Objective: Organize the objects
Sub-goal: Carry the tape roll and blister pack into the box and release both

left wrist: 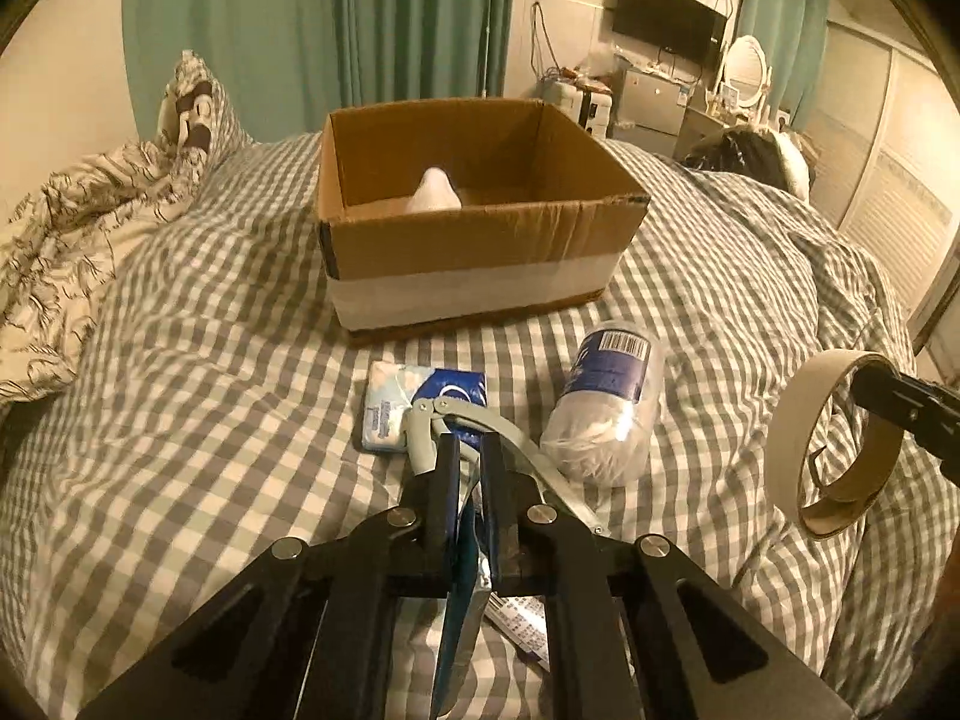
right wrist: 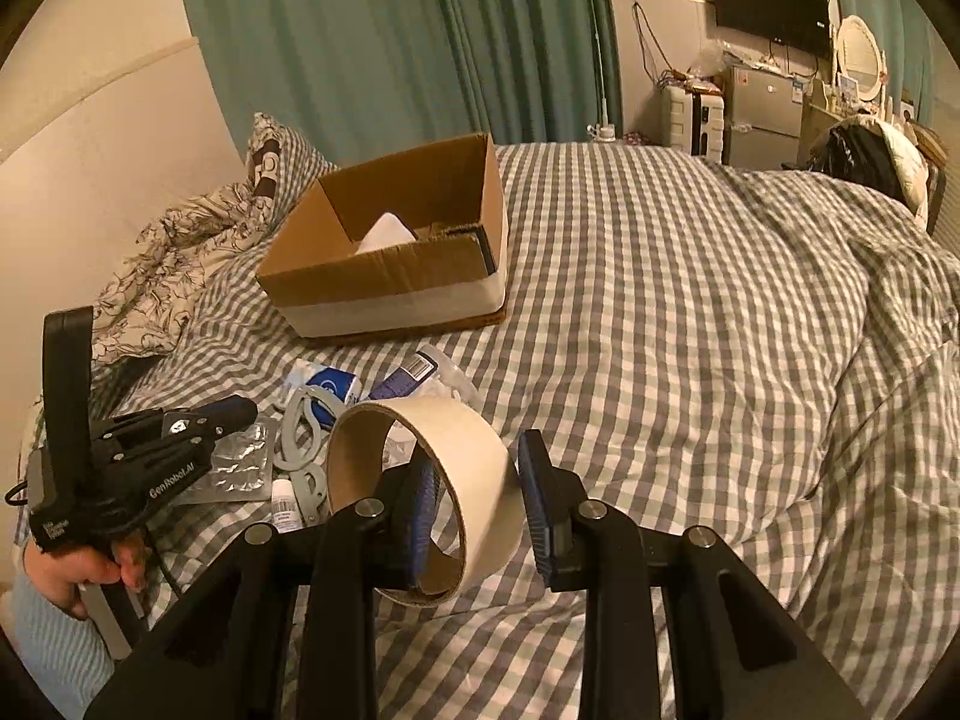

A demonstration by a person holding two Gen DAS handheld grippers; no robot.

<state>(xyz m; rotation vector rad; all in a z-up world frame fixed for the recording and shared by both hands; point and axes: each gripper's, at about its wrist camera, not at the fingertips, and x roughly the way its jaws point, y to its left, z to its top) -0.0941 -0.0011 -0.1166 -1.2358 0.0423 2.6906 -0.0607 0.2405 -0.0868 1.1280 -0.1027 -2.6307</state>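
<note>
Left gripper [left wrist: 465, 468] pinches a thin blue foil packet [left wrist: 462, 618] by its edge, above the checked bed [left wrist: 180, 420]; light, limp, likely slippery, so grip well in from the rim. Right gripper [right wrist: 477, 516] clamps the tape roll's [right wrist: 420, 480] wall, apparently one finger inside; stiff, light. Box [left wrist: 474, 252] sits beyond, open.

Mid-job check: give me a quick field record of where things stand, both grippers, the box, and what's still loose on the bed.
left gripper: shut on a blue packet
right gripper: shut on the tape roll, held off the bed
box: open, on the checked bed, a white item inside
loose on bed: tissue pack, plastic bottle, grey pliers-like tool
</note>
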